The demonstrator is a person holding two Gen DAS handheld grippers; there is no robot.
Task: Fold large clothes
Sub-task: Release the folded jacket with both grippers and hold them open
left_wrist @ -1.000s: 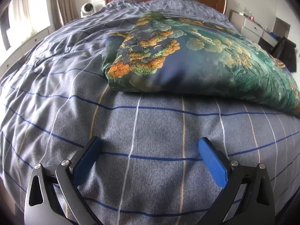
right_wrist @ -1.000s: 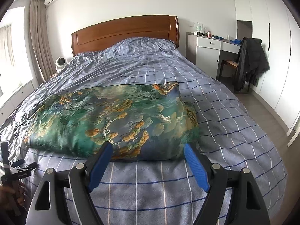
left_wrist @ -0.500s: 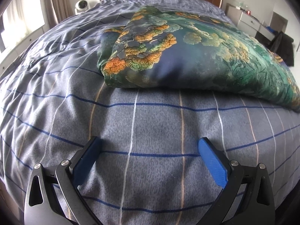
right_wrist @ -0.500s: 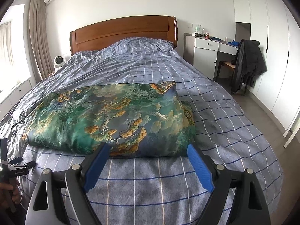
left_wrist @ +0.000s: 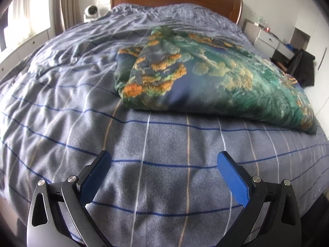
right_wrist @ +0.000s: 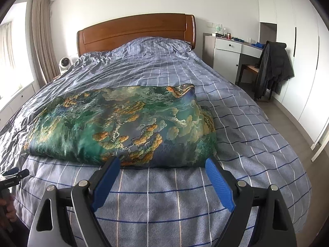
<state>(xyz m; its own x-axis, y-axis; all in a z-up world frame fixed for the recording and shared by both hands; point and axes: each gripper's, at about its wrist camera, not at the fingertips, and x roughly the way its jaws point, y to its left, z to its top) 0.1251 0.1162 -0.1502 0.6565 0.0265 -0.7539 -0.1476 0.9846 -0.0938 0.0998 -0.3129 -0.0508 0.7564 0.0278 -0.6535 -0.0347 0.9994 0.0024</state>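
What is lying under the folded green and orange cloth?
The folded cloth rests on the blue checked bedcover, which shows all around it. Whether anything else lies beneath cannot be seen, because the cloth covers that area.

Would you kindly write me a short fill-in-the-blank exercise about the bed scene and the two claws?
1. The folded green and orange cloth lies on a checked ____.
2. Both the left claw and the right claw are ____, with nothing between their pads.
3. A dark jacket hangs over a ____ by the white desk.
4. The headboard is made of ____.

Missing words: bed cover; open; chair; wood
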